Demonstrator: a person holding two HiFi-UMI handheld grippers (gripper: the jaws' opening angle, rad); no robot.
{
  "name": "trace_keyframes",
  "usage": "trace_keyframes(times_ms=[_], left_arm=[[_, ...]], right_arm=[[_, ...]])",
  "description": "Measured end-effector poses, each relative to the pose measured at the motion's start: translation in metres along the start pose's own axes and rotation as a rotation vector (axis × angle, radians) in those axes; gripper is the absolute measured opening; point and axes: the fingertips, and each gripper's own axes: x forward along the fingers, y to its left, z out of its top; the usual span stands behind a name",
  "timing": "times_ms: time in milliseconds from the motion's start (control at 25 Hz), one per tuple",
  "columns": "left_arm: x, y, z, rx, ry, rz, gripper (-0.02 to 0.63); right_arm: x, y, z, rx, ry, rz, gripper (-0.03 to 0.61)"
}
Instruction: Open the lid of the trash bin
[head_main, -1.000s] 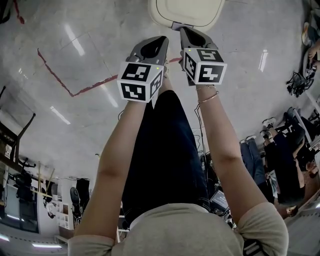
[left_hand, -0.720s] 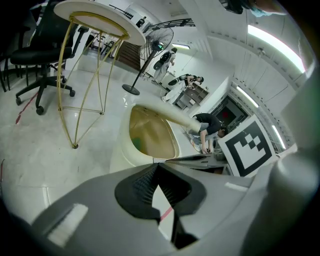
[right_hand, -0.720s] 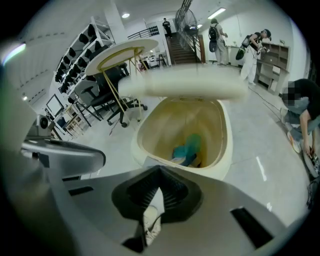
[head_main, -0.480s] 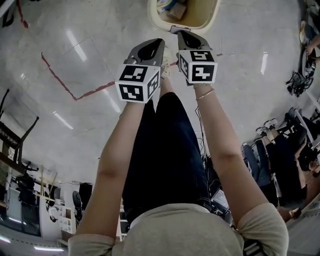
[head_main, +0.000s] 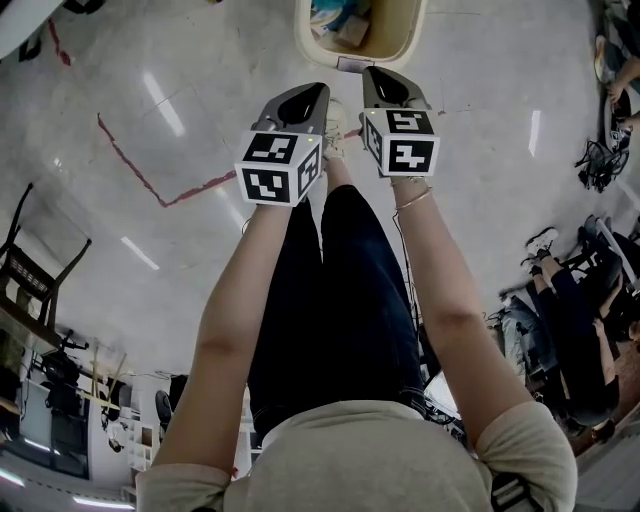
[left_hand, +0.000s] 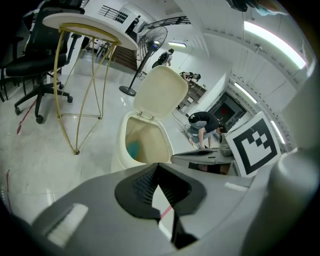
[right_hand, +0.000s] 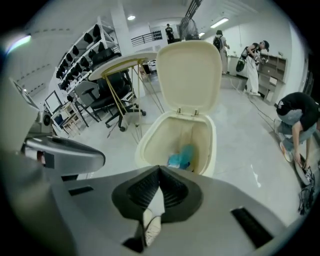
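Shiny grey floor in a big open lab, with the trash bin at the top of the head view. A second ago its lid lay flat; now it's flipped upright at the bin's back, with blue rubbish showing inside. A gold-legged desk and a fan stand left of the bin. Both arms are stretched out, the left gripper and right gripper just beside the bin's near rim, jaws pressed together on nothing.

The right gripper held its fingers together at the tips, nothing between them. Beyond, at twelve o'clock, stood the cream trash bin, its lid upright at the back, blue rubbish inside. The left gripper showed at nine o'clock.
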Motion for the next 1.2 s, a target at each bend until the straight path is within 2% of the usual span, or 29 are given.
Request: trace_keyframes(times_ms=[240, 400, 600, 840, 1200], left_arm=[[-0.024, -0.023, 0.021, 0.058, 0.005, -0.014, 0.009], [-0.052, -0.036, 0.039, 0.047, -0.002, -0.048, 0.009], [-0.080, -0.050, 0.070, 0.089, -0.030, -0.081, 0.009], [-0.120, -0.083, 0.093, 0.151, -0.015, -0.107, 0.009], [-0.173, -0.115, 0.147, 0.201, -0.105, -0.102, 0.009]], right_arm=[[-0.045, 0.007, 0.022, -0.010, -0.059, -0.015, 0.008], [-0.073, 0.025, 0.032, -0.010, -0.049, -0.002, 0.008], [-0.099, 0.035, 0.058, -0.024, -0.063, -0.007, 0.008], [-0.148, 0.039, 0.099, -0.052, -0.127, -0.016, 0.008], [-0.236, 0.041, 0.158, -0.108, -0.274, -0.032, 0.008]])
